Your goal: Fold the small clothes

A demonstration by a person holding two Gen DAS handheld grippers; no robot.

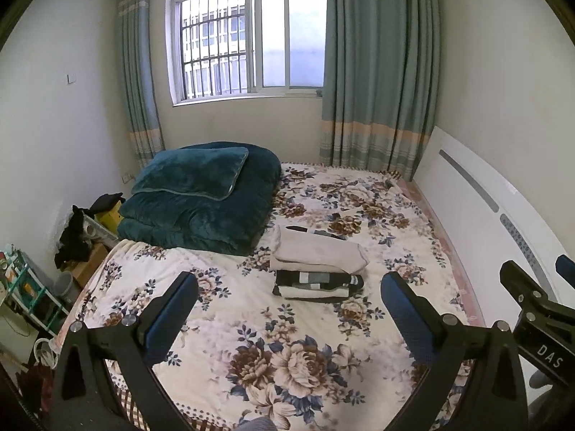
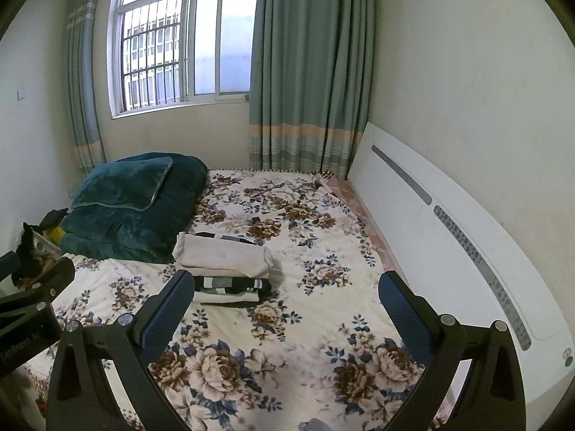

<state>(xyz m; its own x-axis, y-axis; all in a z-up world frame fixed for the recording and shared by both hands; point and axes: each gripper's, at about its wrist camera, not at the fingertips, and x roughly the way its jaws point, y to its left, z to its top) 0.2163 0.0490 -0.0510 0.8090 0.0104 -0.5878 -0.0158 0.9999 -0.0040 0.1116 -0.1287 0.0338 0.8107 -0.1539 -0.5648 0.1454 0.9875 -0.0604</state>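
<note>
Folded stack (image 1: 318, 269) lies just beyond both empty, spread grippers (left gripper (image 1: 287, 309) squarer on), long axis crosswise, beside the teal quilt (image 1: 201, 201).

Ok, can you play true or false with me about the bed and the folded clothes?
1. The beige garment lies on top of the folded pile. True.
2. The left gripper is squeezing a sock. False: its fingers are spread apart with nothing between them.
3. A dark teal quilt sits folded on the bed, with a matching pillow on it. True.
4. The curtains cover the whole window. False: they hang at the sides and the window shows.
5. The right gripper is open and holds nothing. True.
</note>
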